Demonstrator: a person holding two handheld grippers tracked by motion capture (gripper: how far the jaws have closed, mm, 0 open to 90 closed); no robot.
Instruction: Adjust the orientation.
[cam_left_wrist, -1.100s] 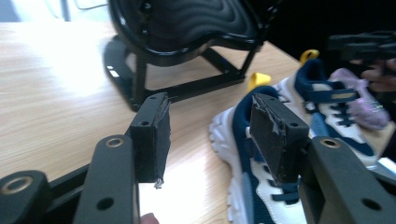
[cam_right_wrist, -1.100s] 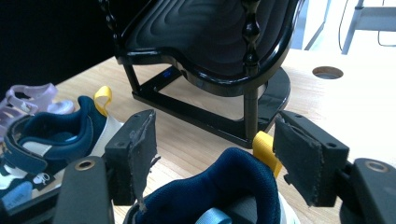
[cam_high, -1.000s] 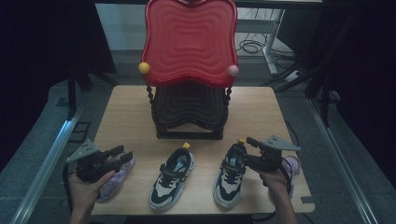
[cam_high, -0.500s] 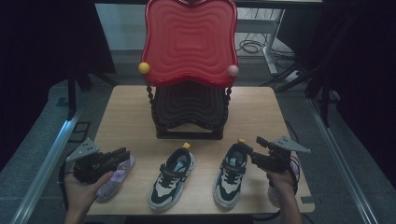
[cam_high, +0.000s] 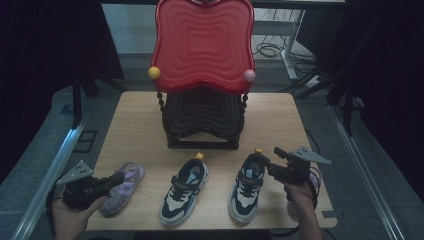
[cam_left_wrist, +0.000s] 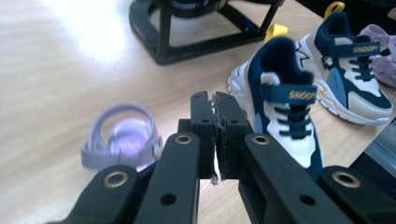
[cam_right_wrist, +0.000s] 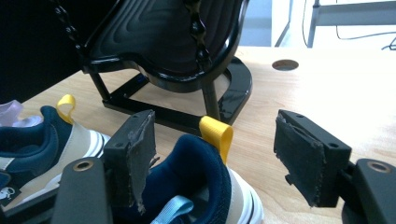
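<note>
The right gripper (cam_high: 272, 162) was held with its jaws wide apart and empty, straddling the heel end of the right sneaker (cam_high: 247, 186). In the right gripper view the sneaker's navy collar (cam_right_wrist: 191, 172) and yellow heel loop (cam_right_wrist: 217, 133) were seen between the two pads, with the one on that view's left just beside or against the collar (contact could not be confirmed) and the other well clear on the far side. The sneaker's long axis was laid roughly toe-toward-the-person, heel toward the black rack (cam_high: 202, 120), so the jaws were set across the heel, not along the shoe. A squeeze from this pose was judged likely to catch the collar, provided the gripper was dropped slightly first.

The left gripper (cam_high: 120, 177) was seen with its jaws brought fully together in the left gripper view (cam_left_wrist: 217, 135), nothing between them; they had just been closing. The lilac sandal (cam_high: 121, 187) was lying just beside and below those jaws (to the left of them in that view (cam_left_wrist: 122, 142)), not gripped. The middle sneaker (cam_high: 184, 190) lay between the two hands, nearer the left gripper, untouched.

The right hand was judged the nearer one for the coming grasp.
</note>
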